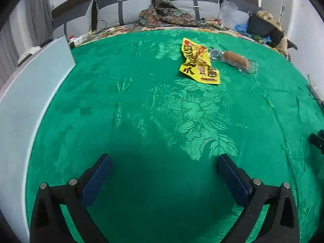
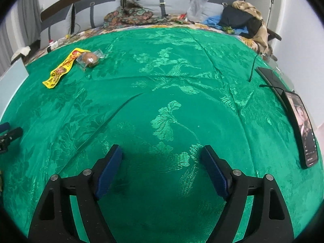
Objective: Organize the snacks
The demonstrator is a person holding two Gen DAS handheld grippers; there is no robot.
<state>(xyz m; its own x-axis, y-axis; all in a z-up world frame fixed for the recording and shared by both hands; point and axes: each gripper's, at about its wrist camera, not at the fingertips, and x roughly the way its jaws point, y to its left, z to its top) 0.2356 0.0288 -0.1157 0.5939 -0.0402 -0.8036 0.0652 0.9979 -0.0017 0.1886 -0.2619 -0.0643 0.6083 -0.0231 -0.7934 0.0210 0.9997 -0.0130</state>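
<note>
Hovering empty over the cloth, both grippers spread, snacks not yet touched

Left gripper [image 1: 164, 163] hangs over bare green tablecloth [image 1: 141, 105], jaws spread wide, nothing between the blue pads [image 1: 97, 180]. Right gripper [image 2: 162, 154] is the same: jaws apart, only cloth between them, nothing grasped. Both point down at a slant toward the table, which reads as an approach pose, not a grip.

Snacks sit together toward the far side of the table. Yellow snack packet [image 1: 199, 62] lies flat on the cloth, printed side up. Clear-wrapped brown snack [image 1: 232, 59] lies just beside it, on its right in the left wrist view, touching or nearly touching; cannot tell which. In the right wrist view the same pair shows far left: yellow packet [image 2: 60, 70], wrapped snack [image 2: 91, 59]. Both are well apart from either gripper.

A pale flat panel [image 1: 30, 93] stands at the left edge of the table; could be a box wall or bin for the snacks, but its inside is not visible, so that is a guess. A phone [image 2: 305, 129] lies at the right edge, clear of the work area.

Judgement: task at its start, nothing sorted. The left gripper faces the snacks more squarely, so it looks the likelier one to reach first. Thin flat packet on soft cloth may be hard to pinch without catching fabric.
</note>
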